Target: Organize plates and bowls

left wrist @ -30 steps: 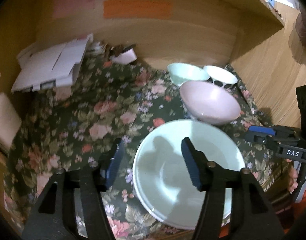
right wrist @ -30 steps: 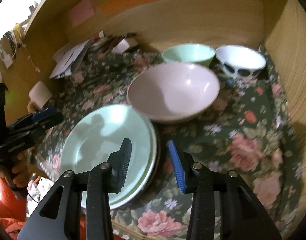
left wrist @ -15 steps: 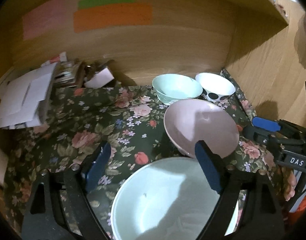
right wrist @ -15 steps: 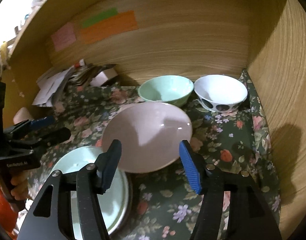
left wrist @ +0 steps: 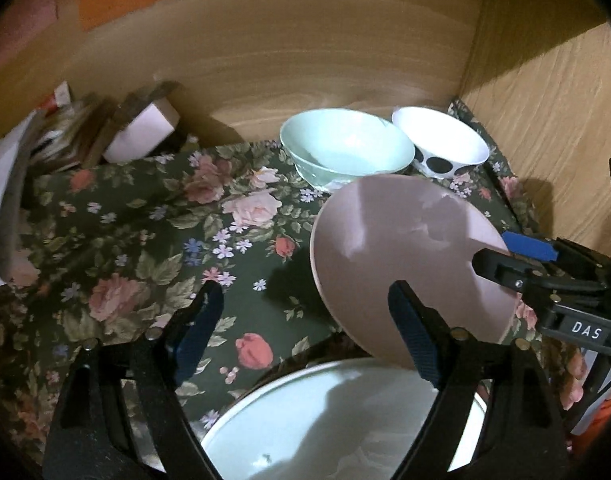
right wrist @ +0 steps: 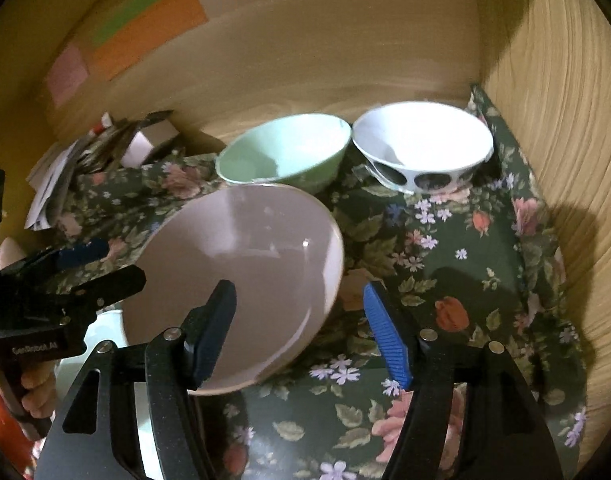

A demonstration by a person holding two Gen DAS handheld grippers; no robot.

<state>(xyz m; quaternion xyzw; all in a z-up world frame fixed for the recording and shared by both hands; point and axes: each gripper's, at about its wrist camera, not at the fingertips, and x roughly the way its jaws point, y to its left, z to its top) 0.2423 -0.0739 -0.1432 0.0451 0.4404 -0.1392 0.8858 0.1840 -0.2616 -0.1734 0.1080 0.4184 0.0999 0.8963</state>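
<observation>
Two grippers are over the dark floral cloth (left wrist: 145, 220) inside a wooden cupboard. In the left wrist view the left gripper (left wrist: 305, 328) fills the lower part of the frame with its jaws wide apart; they have just been closing a little, and the pads press on nothing. Its right blue pad stands in front of the wide pale pink bowl (left wrist: 393, 256), its left pad over the cloth, and I cannot tell if the right pad touches the bowl. Below it, at the bottom edge, lies the pale green round plate (left wrist: 325, 432).

In the right wrist view the right gripper (right wrist: 301, 332) is about half open, and its jaws have just been opening. The near rim of the pink bowl sits between the pads, but no pad presses it. This gripper points downward at the cloth.

Behind the pink bowl, near the back wall, stand the mint green bowl (right wrist: 285, 156) and, just to its right, the white bowl with black dots (right wrist: 421, 148).

On the right gripper's body, at the right edge of the left view, a label reads "DAS". On the left gripper's body, at the left edge of the right view, a blurred label seems to read "GenRobot.AI", and fingers (right wrist: 35, 392) of the person's hand hold its handle.
</observation>
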